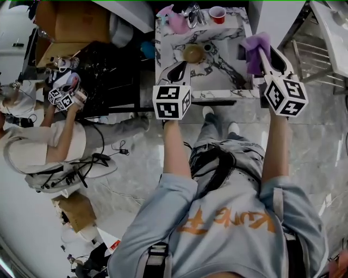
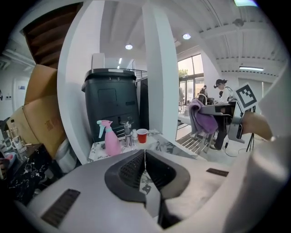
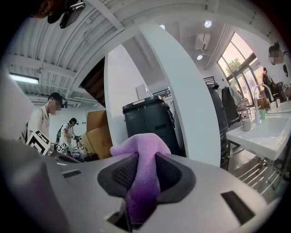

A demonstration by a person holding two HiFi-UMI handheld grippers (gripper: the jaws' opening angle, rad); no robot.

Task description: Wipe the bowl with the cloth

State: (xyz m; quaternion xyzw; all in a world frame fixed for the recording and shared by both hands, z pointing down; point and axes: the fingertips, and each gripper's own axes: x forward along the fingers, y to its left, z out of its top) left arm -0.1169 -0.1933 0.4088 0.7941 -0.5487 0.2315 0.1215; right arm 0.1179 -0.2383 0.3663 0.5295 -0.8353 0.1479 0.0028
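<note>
A brownish bowl stands on the marble table, just beyond and to the right of my left gripper. That gripper is shut with nothing in it; in the left gripper view its jaws meet over the table and hide the bowl. My right gripper hovers at the table's right edge, shut on a purple cloth. The cloth bulges up between the dark pads and hangs down in front. From the left gripper view the cloth shows at the right.
A pink spray bottle, metal items and a red cup line the table's far edge. A black bin and a white column stand behind. Another person with grippers sits at the left. A white sink is at the right.
</note>
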